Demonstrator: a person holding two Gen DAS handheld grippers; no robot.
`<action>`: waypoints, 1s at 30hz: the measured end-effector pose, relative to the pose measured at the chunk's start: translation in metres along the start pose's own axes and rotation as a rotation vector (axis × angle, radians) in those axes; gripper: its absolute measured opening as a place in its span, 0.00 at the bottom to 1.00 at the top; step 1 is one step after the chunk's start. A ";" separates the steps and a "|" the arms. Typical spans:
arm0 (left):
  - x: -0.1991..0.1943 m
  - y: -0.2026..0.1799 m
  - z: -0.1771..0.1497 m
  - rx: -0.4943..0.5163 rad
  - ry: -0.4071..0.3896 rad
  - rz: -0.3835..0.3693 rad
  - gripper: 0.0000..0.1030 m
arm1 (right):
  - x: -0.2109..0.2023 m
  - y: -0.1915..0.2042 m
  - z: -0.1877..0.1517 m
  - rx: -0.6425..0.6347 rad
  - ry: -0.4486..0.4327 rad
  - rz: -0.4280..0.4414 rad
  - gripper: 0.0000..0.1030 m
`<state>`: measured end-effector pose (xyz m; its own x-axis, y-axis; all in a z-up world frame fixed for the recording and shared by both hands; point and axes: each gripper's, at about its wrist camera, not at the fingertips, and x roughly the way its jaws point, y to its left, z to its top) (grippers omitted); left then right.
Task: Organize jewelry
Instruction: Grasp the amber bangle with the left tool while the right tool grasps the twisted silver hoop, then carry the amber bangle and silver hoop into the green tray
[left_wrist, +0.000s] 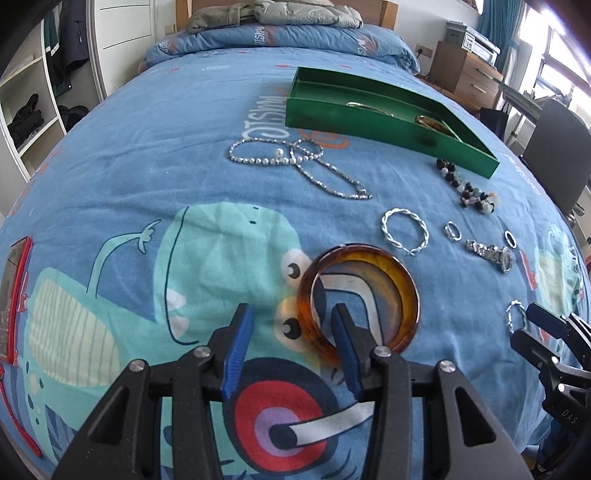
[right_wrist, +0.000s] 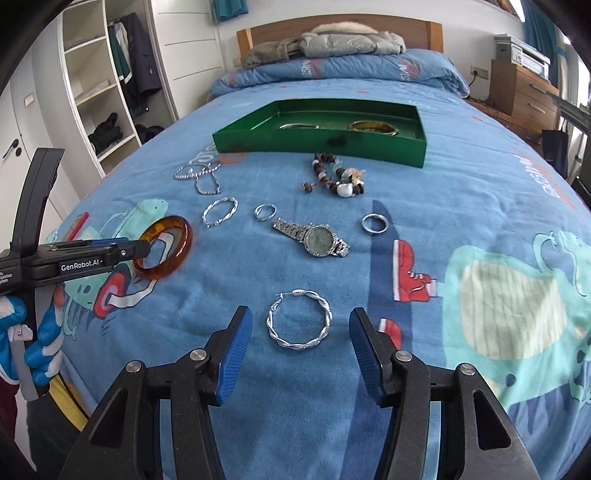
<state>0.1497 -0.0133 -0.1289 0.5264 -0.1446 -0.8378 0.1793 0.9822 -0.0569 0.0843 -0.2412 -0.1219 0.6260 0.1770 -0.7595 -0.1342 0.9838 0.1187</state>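
Observation:
An amber bangle (left_wrist: 360, 297) lies tilted on the blue bedspread; it also shows in the right wrist view (right_wrist: 164, 245). My left gripper (left_wrist: 291, 314) is open, its right finger inside the bangle's ring and its left finger outside the near rim. My right gripper (right_wrist: 300, 320) is open, with a twisted silver hoop (right_wrist: 299, 320) lying between its fingers. A green tray (right_wrist: 325, 142) further back holds a gold bangle (right_wrist: 373, 127) and a thin bangle (right_wrist: 298, 126).
On the bedspread lie a silver watch (right_wrist: 314, 236), a beaded bracelet (right_wrist: 338, 177), two rings (right_wrist: 374, 223) (right_wrist: 265, 211), another twisted hoop (right_wrist: 220, 210) and silver chains (left_wrist: 295, 162). A red-cased phone (left_wrist: 13, 299) lies at far left. A wardrobe stands left, drawers right.

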 end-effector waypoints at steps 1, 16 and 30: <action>0.002 -0.001 0.001 0.004 0.009 0.003 0.41 | 0.003 0.001 0.000 -0.010 0.007 -0.007 0.53; 0.006 -0.016 0.001 0.042 -0.006 0.044 0.14 | 0.010 0.014 -0.004 -0.102 0.014 -0.070 0.39; -0.031 -0.017 -0.001 0.060 -0.121 0.133 0.08 | -0.012 0.016 0.001 -0.104 -0.041 -0.057 0.38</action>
<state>0.1298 -0.0257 -0.1023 0.6445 -0.0305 -0.7640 0.1484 0.9852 0.0858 0.0757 -0.2276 -0.1104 0.6655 0.1243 -0.7360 -0.1752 0.9845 0.0078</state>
